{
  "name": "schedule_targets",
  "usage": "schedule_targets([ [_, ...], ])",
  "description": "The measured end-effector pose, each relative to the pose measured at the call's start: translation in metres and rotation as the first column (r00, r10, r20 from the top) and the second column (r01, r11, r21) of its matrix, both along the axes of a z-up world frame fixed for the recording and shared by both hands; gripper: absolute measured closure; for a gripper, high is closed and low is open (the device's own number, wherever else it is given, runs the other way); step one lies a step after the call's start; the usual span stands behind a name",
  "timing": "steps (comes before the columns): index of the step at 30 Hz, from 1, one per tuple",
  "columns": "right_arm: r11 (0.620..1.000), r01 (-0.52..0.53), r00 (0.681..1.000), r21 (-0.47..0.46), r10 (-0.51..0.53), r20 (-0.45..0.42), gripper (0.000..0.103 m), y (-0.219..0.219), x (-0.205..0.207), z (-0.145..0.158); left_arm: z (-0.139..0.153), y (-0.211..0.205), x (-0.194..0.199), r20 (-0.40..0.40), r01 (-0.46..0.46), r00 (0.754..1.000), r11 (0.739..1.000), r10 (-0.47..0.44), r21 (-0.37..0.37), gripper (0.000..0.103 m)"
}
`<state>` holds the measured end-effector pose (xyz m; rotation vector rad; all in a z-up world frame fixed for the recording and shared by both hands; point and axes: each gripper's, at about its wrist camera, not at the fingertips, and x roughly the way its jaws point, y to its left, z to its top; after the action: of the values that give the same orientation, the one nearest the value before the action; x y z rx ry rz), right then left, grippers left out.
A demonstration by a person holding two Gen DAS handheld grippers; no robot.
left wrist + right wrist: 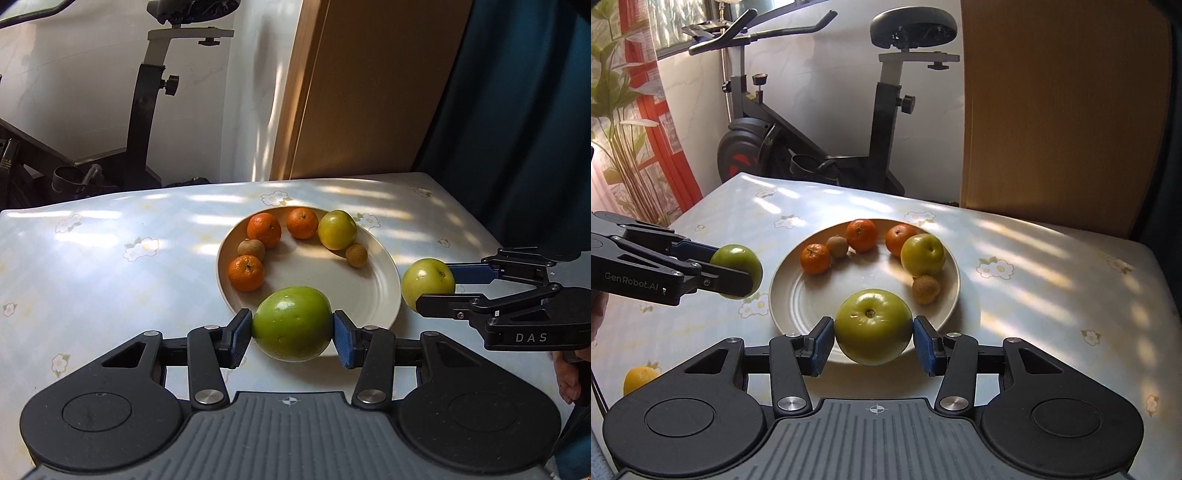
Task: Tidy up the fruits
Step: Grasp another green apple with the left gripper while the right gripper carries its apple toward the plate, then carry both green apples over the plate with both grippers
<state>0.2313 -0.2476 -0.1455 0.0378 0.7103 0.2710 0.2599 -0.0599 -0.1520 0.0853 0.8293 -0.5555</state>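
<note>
The left gripper (pixel 293 332) is clamped, blue pads on either flank, on a round bright-green fruit (pixel 291 323) carried above the near rim of the round cream plate (pixel 384 291); the right gripper (pixel 873 339) is likewise closed on a round yellow-green fruit, stem end up (pixel 873 325), at the plate's right near edge. From both, the bare centre of the plate lies straight ahead and below, neither hand judged nearer. Three small orange mandarins (pixel 264 229) and the other fruit ring its far side
</note>
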Motion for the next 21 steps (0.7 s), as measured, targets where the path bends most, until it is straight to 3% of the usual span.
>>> schedule_targets([
  [11, 0.999, 0.003, 0.998, -0.032, -0.005, -0.062, 0.060, -0.002, 0.047, -0.032, -0.031, -0.016, 0.041, -0.029, -0.027, 0.999, 0.998, 0.028, 0.048, 0.054],
  [21, 0.994, -0.030, 0.997, -0.104, 0.022, -0.076, 0.060, 0.006, 0.063, -0.044, -0.042, -0.023, 0.050, -0.011, 0.006, 1.000, 0.995, -0.005, 0.101, 0.053],
])
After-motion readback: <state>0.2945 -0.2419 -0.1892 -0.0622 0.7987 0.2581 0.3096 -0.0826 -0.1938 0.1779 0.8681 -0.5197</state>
